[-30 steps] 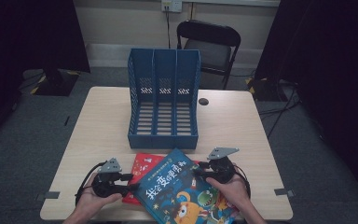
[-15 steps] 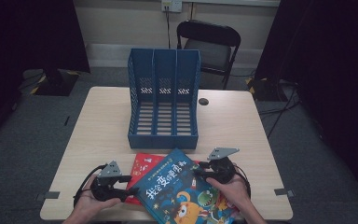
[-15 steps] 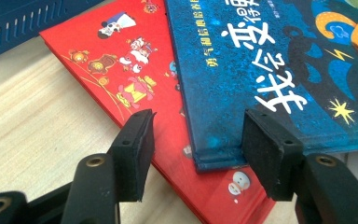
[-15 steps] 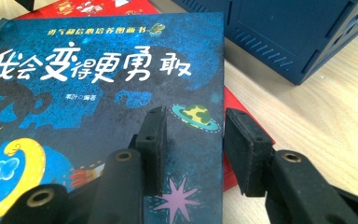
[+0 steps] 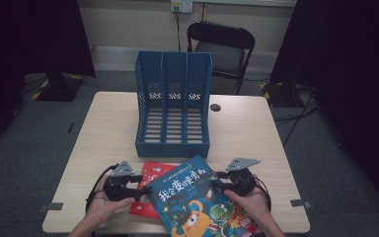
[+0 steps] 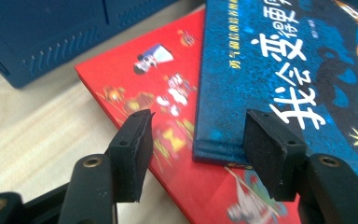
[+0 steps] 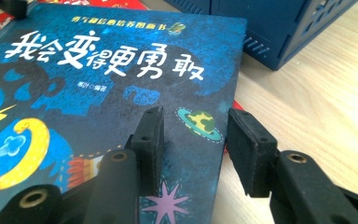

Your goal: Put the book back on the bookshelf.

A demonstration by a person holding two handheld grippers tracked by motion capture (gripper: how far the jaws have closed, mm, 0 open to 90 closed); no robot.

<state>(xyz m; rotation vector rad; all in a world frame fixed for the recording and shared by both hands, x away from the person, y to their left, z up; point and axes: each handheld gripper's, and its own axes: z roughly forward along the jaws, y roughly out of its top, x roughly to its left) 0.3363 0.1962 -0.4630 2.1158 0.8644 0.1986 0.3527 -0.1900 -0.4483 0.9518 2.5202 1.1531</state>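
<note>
A blue picture book (image 5: 197, 202) lies near the table's front edge, partly over a red book (image 5: 150, 173). My left gripper (image 5: 144, 189) is at the blue book's left edge and open. Its jaws have just been opening. In the left gripper view, the gripper (image 6: 198, 126) has one pad over the red book (image 6: 158, 84) and the other over the blue book (image 6: 284, 60), pressing neither. My right gripper (image 5: 215, 180) is at the right edge, open and slightly wider than before. In its own view, the gripper (image 7: 196, 116) straddles the blue book's (image 7: 98, 93) edge.
A blue three-slot file rack (image 5: 173, 143) stands mid-table just behind the books; its base shows as the rack (image 6: 51, 37) and the rack (image 7: 270, 28). A small dark disc (image 5: 215, 107) lies right of it. A black chair (image 5: 222, 47) stands beyond the table (image 5: 242, 128).
</note>
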